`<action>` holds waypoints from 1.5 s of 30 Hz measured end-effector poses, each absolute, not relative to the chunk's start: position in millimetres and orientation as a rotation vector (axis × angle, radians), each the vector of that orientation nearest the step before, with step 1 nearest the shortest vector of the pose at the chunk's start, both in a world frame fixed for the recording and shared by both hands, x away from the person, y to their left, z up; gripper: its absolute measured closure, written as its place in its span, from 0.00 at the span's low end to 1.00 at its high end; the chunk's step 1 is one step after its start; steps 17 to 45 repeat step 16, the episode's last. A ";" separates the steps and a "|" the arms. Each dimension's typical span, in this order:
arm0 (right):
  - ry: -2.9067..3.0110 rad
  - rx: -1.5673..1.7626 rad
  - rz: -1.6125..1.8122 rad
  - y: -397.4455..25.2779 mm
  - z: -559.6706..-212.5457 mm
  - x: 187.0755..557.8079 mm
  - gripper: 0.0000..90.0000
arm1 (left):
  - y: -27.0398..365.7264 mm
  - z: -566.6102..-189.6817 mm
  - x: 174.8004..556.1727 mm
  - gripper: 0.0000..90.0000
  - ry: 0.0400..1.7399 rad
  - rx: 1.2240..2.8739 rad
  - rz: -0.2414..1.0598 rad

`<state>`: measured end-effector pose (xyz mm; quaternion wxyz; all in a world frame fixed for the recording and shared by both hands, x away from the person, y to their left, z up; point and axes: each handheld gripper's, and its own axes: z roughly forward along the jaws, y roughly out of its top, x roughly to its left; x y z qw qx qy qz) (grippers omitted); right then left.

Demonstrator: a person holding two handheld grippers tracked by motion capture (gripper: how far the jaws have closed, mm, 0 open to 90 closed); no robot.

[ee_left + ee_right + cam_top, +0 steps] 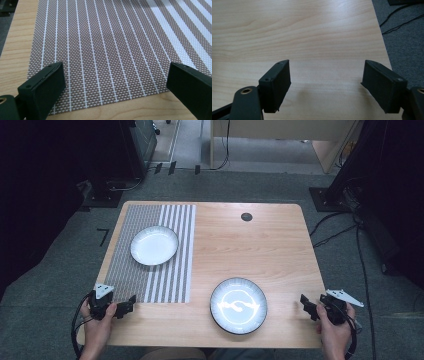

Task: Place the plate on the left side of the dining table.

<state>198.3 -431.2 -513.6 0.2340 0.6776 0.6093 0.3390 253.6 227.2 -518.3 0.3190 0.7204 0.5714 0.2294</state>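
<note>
Figure: both tools at rest at the near edge of the wooden table, before any grasp. The left gripper is held low over the near left corner of the woven striped placemat, its jaws spread wide and empty. The right gripper sits at the table's near right edge, jaws likewise wide and holding nothing.

Ahead of the left gripper, well apart from it, a white plate lies on the placemat. Off to the right gripper's left, near but not touching, a dark-rimmed plate with a white pattern lies on bare wood.

Judged step: the approach has not begun. The likely next move calls for one gripper to travel to a plate rim and close over its thin edge, coming in low enough to get a jaw beneath it.

The high view gives both plates and both hands at once. The left gripper view adds the placemat's weave and its near edge between the jaws; the right gripper view adds bare wood grain and grey carpet beyond the table edge.
</note>
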 end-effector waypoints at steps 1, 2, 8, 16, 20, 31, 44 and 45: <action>1.677 1.853 0.921 -431.0 -514.8 196.7 0.25 | 226.9 -518.4 253.6 0.02 1.503 1.896 0.605; 1.680 1.851 0.915 -430.7 -515.6 195.5 0.25 | 226.6 -518.4 253.5 0.02 1.502 1.900 0.609; 1.710 1.804 0.789 -418.8 -521.1 190.3 0.24 | 224.3 -518.9 253.8 0.02 1.500 1.927 0.630; 1.699 1.778 0.775 -412.7 -525.1 189.7 0.17 | 224.3 -518.9 253.7 0.02 1.500 1.926 0.630; 1.699 1.778 0.775 -412.7 -525.1 189.7 0.17 | 224.3 -518.9 253.7 0.02 1.500 1.926 0.630; 1.699 1.778 0.775 -412.7 -525.1 189.7 0.17 | 224.3 -518.9 253.7 0.02 1.500 1.926 0.630; 1.699 1.778 0.775 -412.7 -525.1 189.7 0.17 | 224.3 -518.9 253.7 0.02 1.500 1.926 0.630; 1.699 1.778 0.775 -412.7 -525.1 189.7 0.17 | 224.3 -518.9 253.7 0.02 1.500 1.926 0.630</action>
